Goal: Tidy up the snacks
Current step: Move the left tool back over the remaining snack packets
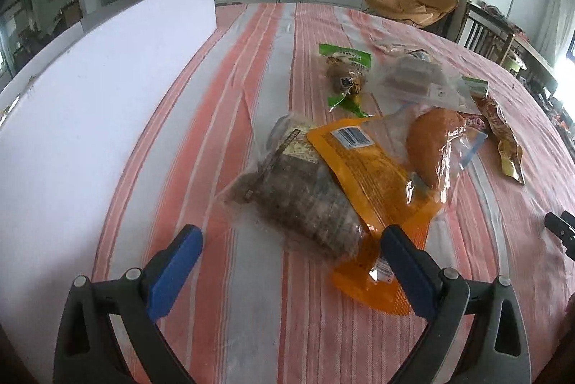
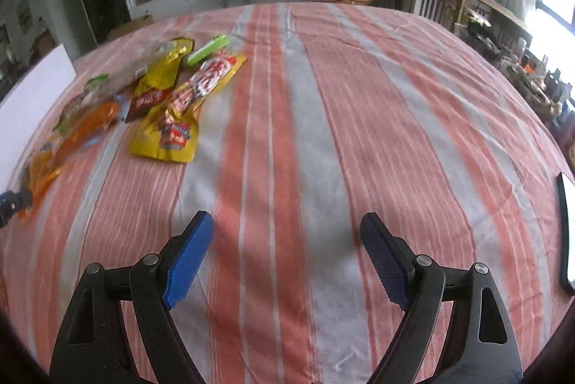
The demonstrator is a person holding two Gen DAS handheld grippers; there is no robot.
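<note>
Hovering low over the striped pink-and-grey cloth on the tabletop point(image 1: 273, 312), the left claw point(image 1: 291, 236) is spread wide and grips nothing, its blue fingertips point(image 1: 190, 235) flanking the near end of a clear bag of dark brown snacks point(image 1: 302, 197). An orange foil pouch point(image 1: 373, 175) overlaps that bag (barcode side up). The right claw point(image 2: 285, 222) is likewise released over bare cloth, well apart from a yellow snack packet point(image 2: 169, 132).
</note>
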